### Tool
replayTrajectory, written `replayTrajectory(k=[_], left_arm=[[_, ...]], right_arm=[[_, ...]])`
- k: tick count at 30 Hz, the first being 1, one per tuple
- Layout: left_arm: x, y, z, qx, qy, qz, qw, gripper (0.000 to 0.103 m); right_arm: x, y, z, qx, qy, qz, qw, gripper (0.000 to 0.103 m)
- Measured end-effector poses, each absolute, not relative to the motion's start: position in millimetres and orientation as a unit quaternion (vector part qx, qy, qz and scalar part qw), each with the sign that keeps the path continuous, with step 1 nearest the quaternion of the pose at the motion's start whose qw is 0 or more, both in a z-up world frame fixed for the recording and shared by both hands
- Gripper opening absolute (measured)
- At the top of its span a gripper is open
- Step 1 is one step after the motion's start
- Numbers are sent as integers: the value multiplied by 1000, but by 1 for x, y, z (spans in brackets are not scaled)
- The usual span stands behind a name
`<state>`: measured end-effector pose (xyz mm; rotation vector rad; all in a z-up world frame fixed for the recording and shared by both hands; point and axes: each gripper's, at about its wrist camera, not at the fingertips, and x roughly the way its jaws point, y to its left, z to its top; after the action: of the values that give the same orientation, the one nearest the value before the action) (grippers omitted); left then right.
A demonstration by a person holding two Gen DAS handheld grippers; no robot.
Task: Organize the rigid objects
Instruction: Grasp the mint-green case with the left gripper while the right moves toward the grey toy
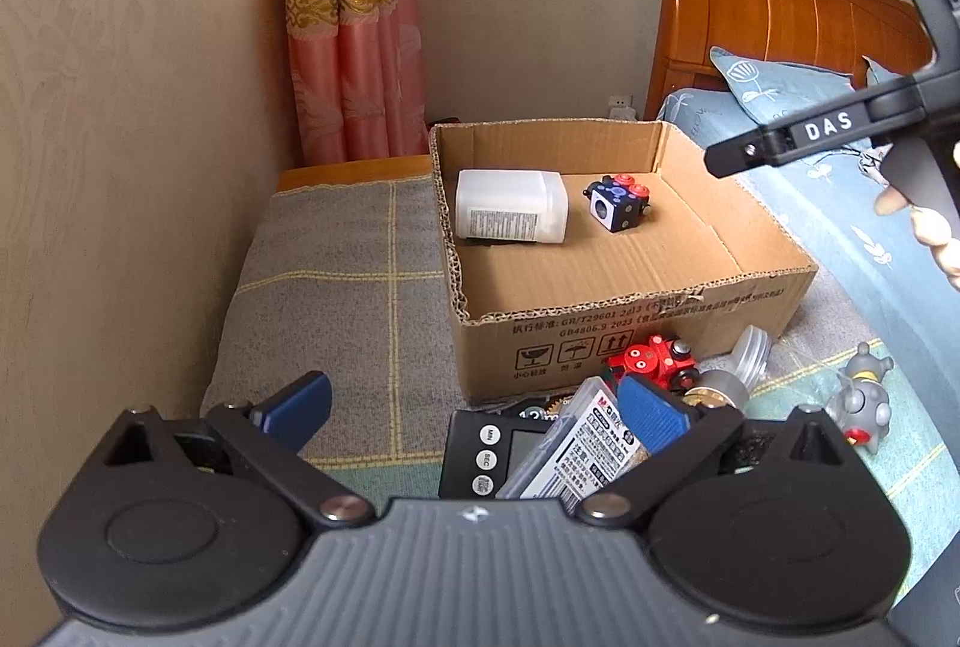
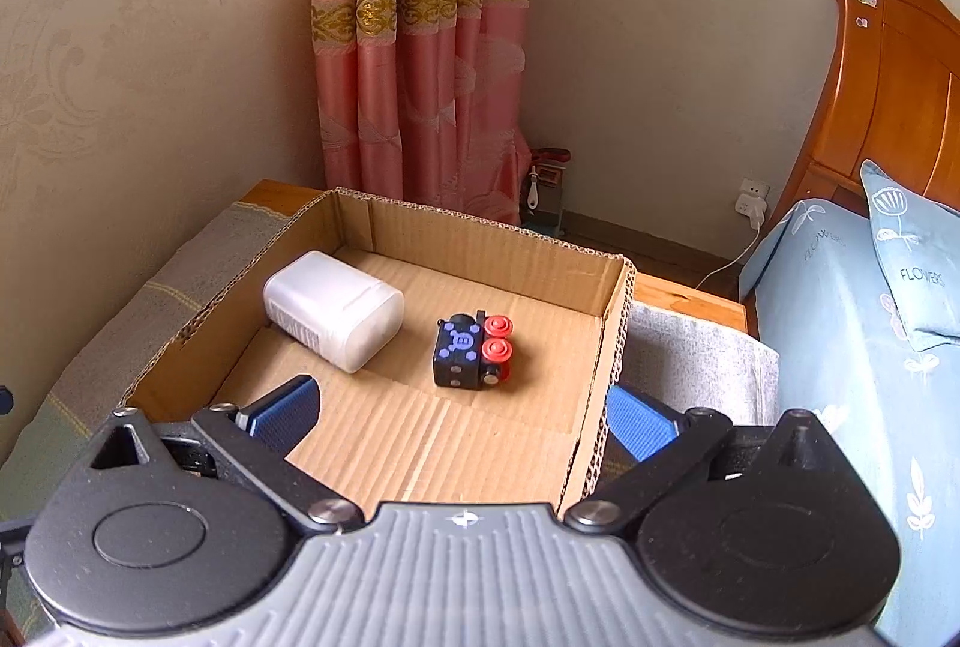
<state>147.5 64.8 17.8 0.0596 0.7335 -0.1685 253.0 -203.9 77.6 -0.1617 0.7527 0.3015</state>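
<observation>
An open cardboard box (image 1: 630, 329) (image 2: 612, 347) stands on a grey checked blanket. Inside lie a white plastic bottle (image 1: 510, 206) (image 2: 333, 311) on its side and a black-blue toy block with red knobs (image 1: 618, 201) (image 2: 471, 350). In front of the box lie a red toy train (image 1: 651, 359), a black timer (image 1: 492, 452), a clear staples box (image 1: 576, 443), a clear jar (image 1: 750, 353) and a grey figurine (image 1: 858, 395). My left gripper (image 1: 474, 407) is open and empty above the timer and staples box. My right gripper (image 2: 462, 413) is open and empty above the box's near right edge.
The grey blanket (image 1: 336, 287) covers a low bench against the wall. A bed with a blue sheet (image 2: 840, 323) and a wooden headboard (image 1: 780, 5) lies to the right. A pink curtain (image 2: 420, 47) hangs behind. The right gripper's body (image 1: 840, 125) shows at the upper right of the left wrist view.
</observation>
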Motion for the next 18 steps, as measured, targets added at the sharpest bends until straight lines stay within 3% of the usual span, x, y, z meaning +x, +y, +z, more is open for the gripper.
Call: replayTrajectory(k=[12, 18], left_arm=[[128, 64, -1, 32, 377, -120, 918, 101], [119, 62, -10, 33, 394, -130, 909, 101]], right_arm=[[173, -257, 21, -60, 398, 136, 905, 103], [154, -293, -15, 2, 420, 159, 894, 103]])
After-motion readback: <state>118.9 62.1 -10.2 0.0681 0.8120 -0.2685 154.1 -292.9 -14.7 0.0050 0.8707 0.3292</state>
